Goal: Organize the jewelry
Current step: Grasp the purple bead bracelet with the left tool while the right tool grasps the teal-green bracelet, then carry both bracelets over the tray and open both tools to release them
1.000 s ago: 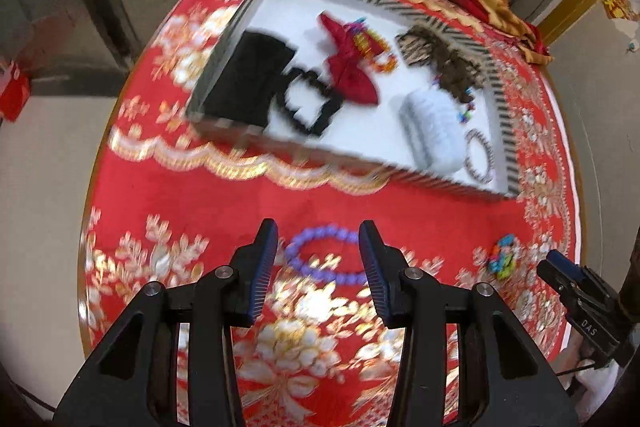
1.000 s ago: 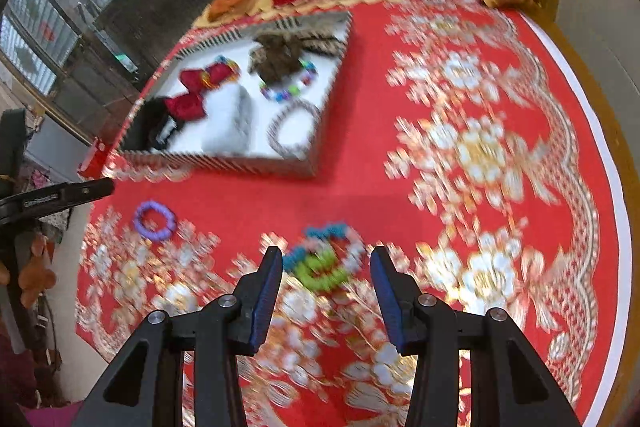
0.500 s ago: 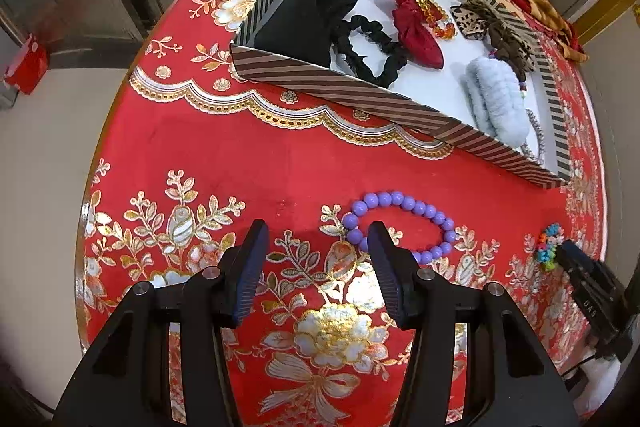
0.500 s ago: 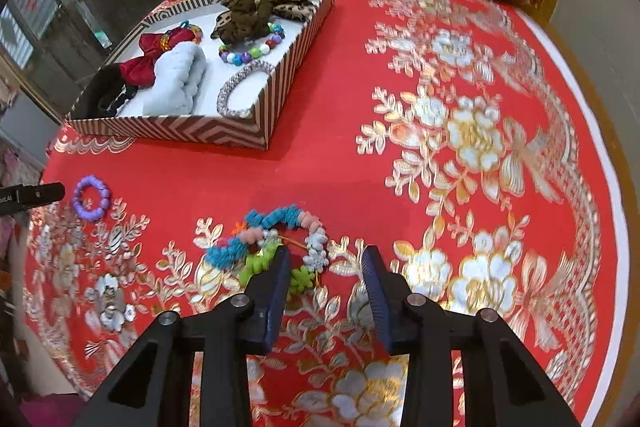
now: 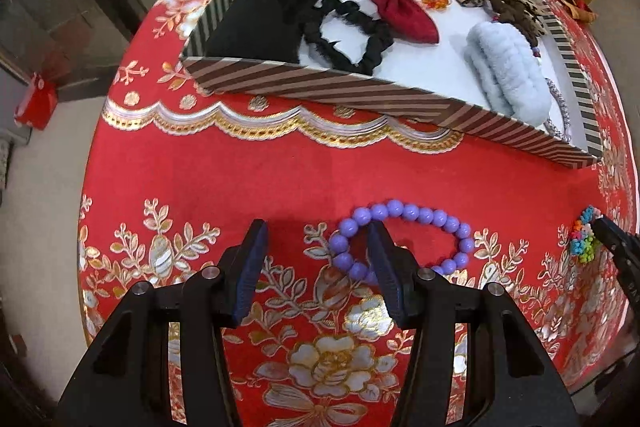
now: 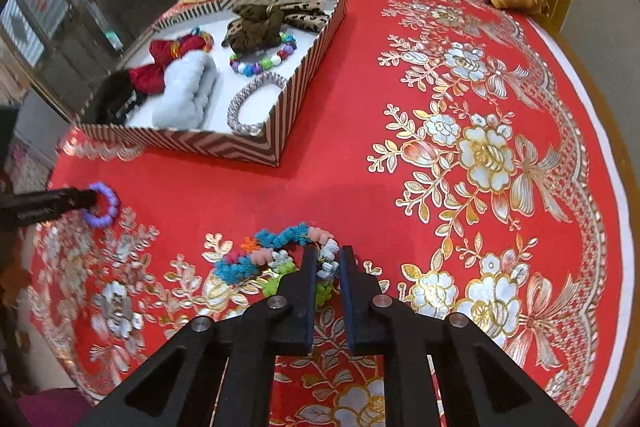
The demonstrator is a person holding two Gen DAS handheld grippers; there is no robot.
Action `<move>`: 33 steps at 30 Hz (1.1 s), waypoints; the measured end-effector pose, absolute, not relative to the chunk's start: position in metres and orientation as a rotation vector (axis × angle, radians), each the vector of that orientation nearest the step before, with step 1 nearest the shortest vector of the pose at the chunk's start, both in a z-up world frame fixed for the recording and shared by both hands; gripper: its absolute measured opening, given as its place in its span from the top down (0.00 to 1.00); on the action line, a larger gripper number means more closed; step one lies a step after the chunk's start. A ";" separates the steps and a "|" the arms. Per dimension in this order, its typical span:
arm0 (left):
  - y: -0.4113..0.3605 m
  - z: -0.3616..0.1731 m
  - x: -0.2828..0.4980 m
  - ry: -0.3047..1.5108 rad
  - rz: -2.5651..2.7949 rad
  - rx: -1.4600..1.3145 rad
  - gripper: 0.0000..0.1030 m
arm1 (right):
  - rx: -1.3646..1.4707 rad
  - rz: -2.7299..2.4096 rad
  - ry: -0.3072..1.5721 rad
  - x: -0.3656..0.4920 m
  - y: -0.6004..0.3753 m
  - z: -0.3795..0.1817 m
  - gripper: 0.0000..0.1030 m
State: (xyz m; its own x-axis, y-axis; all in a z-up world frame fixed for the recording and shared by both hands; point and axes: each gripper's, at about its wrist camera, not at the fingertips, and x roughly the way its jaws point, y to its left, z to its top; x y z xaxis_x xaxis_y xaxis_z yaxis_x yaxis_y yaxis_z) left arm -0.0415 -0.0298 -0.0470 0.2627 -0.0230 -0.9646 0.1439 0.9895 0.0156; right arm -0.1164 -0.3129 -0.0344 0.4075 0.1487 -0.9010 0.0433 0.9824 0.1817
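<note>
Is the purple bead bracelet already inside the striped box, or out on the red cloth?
Out: the purple bead bracelet lies on the red cloth before the striped box, open left gripper straddling its edge.

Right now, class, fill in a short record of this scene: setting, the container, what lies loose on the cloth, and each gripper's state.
Setting: round table, red floral cloth
Container: striped tray, holds hair ties and bracelets
Loose item 1: purple bead bracelet on the cloth
Loose item 2: multicolour fuzzy bracelet on the cloth
Left gripper: open, one finger inside the purple loop
Right gripper: closed on the fuzzy bracelet's white section
</note>
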 end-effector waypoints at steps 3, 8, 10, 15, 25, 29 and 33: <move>-0.035 -0.046 -0.041 1.291 -0.147 0.112 0.89 | 0.192 0.101 1.130 -0.119 -0.313 -0.027 0.90; -0.036 -0.042 -0.037 1.326 -0.204 0.027 0.92 | 0.214 0.135 1.079 -0.125 -0.313 -0.004 0.90; -0.034 -0.034 -0.038 1.319 -0.219 0.010 0.92 | 0.222 0.145 1.057 -0.126 -0.314 0.007 0.90; -0.033 -0.013 -0.038 1.298 -0.248 -0.022 0.92 | 0.227 0.161 1.012 -0.128 -0.318 0.028 0.90; -0.035 0.027 -0.049 1.234 -0.289 -0.027 0.92 | 0.215 0.184 0.951 -0.126 -0.318 0.056 0.90; -0.041 0.045 -0.045 1.200 -0.303 -0.020 0.92 | 0.207 0.197 0.926 -0.122 -0.316 0.069 0.90; -0.041 0.064 -0.037 1.164 -0.308 -0.023 0.92 | 0.191 0.214 0.901 -0.114 -0.310 0.082 0.90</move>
